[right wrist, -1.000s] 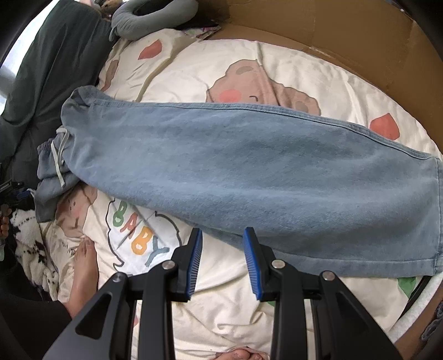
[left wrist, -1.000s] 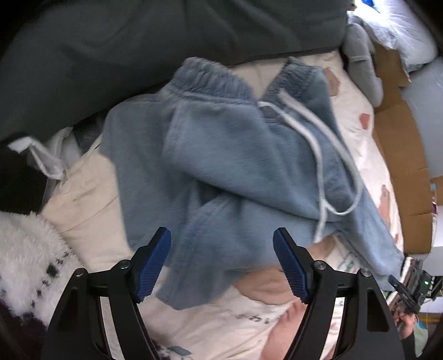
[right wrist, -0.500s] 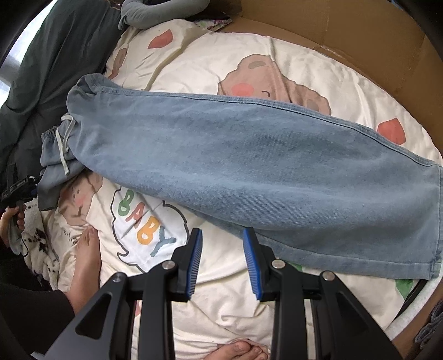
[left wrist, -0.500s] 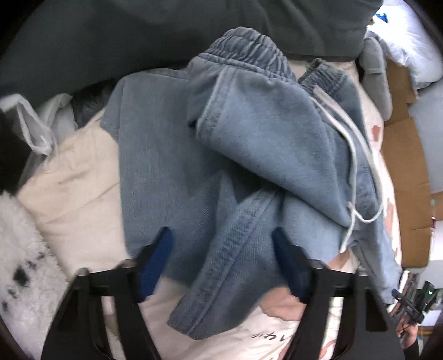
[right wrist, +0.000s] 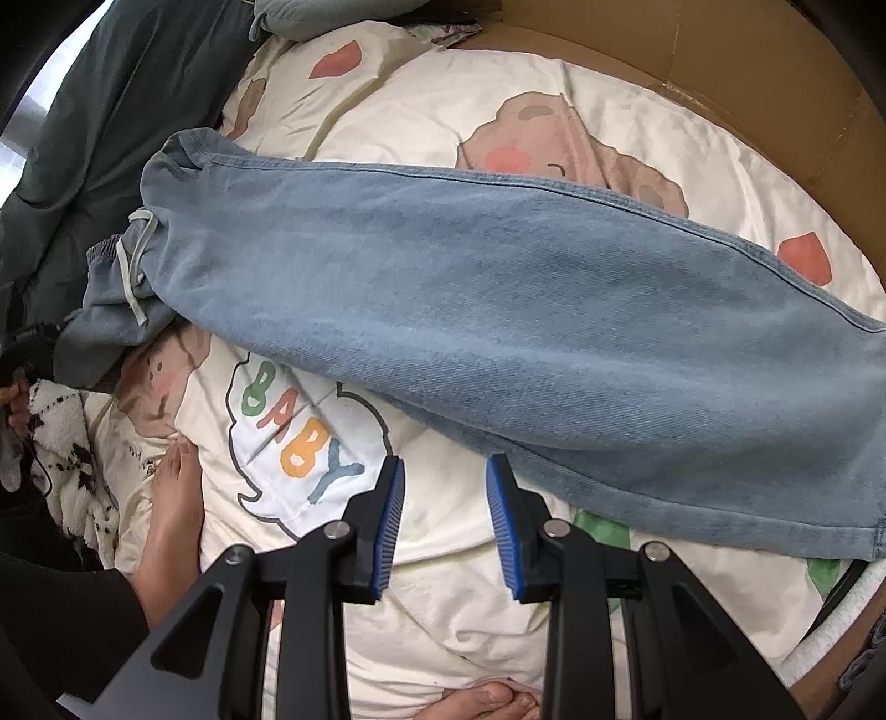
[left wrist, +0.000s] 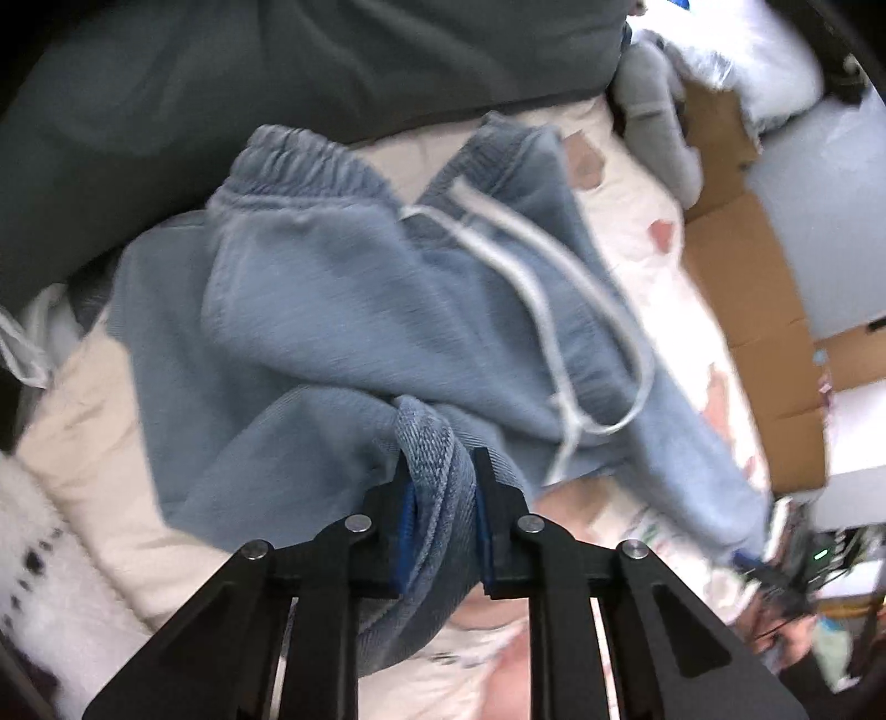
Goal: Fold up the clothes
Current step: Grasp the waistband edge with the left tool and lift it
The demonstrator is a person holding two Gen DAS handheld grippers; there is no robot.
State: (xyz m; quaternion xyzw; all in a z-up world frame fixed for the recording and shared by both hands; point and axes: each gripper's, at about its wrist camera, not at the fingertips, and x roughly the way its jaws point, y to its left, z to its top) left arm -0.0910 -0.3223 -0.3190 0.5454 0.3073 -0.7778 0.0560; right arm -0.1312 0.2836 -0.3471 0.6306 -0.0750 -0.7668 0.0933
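Light blue denim trousers [right wrist: 498, 288] lie across a cream printed bedsheet [right wrist: 454, 122], legs stretched to the right. Their bunched top part [left wrist: 332, 310] with elastic waistband [left wrist: 299, 160] and white drawstring [left wrist: 531, 277] fills the left wrist view. My left gripper [left wrist: 440, 471] is shut on a thick fold of that denim near the crotch. My right gripper [right wrist: 446, 487] is open and empty, hovering over the sheet just in front of the trouser leg's lower edge, not touching it.
A dark grey duvet [left wrist: 277, 72] lies behind the waistband. Cardboard walls [right wrist: 720, 50] border the bed at the back and right. A person's bare feet [right wrist: 171, 498] rest on the sheet at left and bottom. A white fluffy blanket [right wrist: 61, 432] lies at the left.
My left gripper moved in on the bunched denim and closed on a fold, lifting it. My right gripper stayed open, and the view drifted slightly along the leg.
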